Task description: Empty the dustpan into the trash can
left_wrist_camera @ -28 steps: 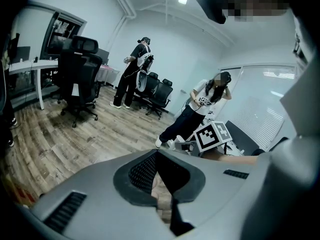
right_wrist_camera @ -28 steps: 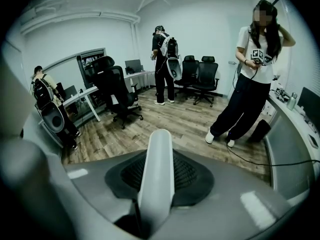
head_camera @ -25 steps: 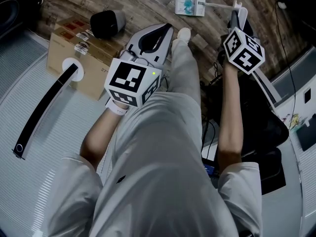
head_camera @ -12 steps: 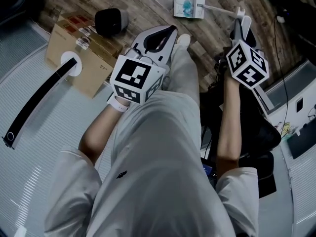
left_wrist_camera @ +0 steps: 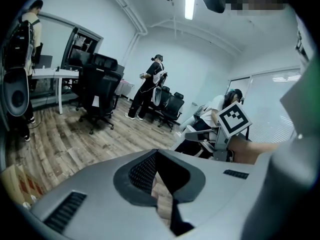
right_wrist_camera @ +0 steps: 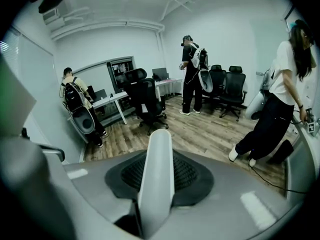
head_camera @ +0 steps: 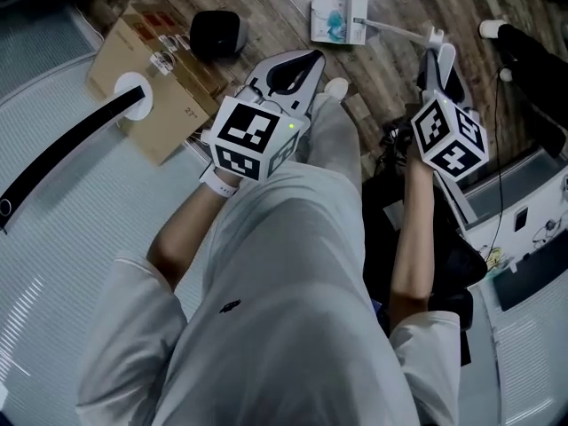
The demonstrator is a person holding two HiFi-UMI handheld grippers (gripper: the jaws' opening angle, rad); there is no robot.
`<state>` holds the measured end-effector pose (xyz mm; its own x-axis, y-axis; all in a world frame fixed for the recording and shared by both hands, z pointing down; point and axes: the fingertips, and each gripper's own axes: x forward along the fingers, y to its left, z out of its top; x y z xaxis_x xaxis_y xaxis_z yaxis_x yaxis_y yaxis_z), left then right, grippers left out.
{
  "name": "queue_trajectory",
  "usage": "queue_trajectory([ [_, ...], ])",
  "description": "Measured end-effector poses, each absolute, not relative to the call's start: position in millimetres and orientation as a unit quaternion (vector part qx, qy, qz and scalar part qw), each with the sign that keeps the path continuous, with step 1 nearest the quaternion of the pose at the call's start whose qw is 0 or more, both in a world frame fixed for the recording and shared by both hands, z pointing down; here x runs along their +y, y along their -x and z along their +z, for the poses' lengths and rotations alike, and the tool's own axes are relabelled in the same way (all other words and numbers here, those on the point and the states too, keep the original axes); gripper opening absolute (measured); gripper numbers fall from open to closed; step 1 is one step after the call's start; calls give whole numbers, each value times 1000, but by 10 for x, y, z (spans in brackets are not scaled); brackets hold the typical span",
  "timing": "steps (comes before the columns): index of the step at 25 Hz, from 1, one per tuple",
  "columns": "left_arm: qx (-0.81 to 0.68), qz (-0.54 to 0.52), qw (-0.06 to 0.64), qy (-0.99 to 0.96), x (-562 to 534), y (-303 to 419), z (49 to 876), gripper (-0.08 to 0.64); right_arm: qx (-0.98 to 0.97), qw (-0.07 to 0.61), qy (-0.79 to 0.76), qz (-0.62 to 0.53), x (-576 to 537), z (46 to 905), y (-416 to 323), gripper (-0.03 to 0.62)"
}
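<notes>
Wood planks run across the far side below you, with pale ribbed flooring on the left. Your right gripper (head_camera: 434,53) pinches the dustpan's (head_camera: 340,18) long white handle (right_wrist_camera: 156,179). The square white pan, with teal scraps inside, is over the far planks. Your left gripper (head_camera: 300,62) is pressed together, empty.

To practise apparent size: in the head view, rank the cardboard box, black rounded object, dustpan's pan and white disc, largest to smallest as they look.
1. cardboard box
2. black rounded object and dustpan's pan: these look about alike, so they are not ranked
3. white disc, partly covered
</notes>
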<state>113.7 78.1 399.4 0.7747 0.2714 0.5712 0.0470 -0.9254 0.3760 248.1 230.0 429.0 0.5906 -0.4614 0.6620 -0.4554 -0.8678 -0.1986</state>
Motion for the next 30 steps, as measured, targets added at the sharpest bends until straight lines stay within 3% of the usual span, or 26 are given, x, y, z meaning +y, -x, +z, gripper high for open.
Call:
queue_trajectory([
  [30, -61, 255, 192, -946, -627, -423, 3493, 0, 460, -17, 831, -311, 131, 2972, -1992, 123],
])
